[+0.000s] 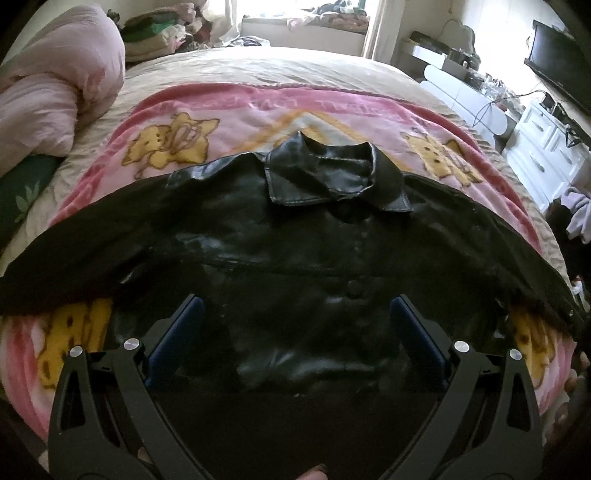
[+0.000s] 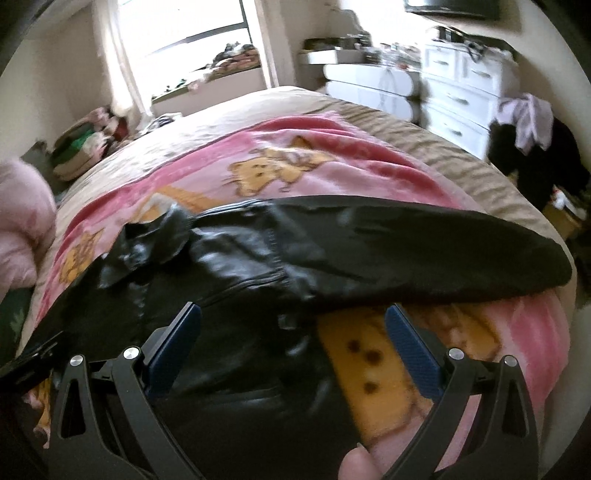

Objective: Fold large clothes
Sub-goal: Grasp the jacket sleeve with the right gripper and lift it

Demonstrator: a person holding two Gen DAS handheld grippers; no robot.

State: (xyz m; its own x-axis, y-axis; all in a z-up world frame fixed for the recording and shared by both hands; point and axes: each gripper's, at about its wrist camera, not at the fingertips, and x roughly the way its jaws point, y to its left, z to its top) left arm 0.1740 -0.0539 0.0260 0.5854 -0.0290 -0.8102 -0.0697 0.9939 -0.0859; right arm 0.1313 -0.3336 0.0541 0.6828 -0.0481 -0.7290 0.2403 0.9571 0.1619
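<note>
A black leather jacket (image 1: 295,236) lies spread front-up on a pink cartoon blanket (image 1: 229,122), collar (image 1: 325,173) at the far side and both sleeves stretched out sideways. My left gripper (image 1: 297,314) hovers open over the jacket's lower front, just below a button (image 1: 356,288), nothing between its blue pads. In the right wrist view the same jacket (image 2: 258,266) shows with its right sleeve (image 2: 461,247) reaching toward the bed edge. My right gripper (image 2: 293,321) stands open above the jacket's right side hem and the blanket (image 2: 369,354).
A rolled pink duvet (image 1: 55,85) lies at the left of the bed (image 1: 258,66). Piled clothes (image 1: 159,33) sit by the window. White drawers (image 2: 461,92) with a garment (image 2: 524,114) and a black screen (image 1: 557,62) stand to the right. A finger (image 2: 354,469) shows at the bottom edge.
</note>
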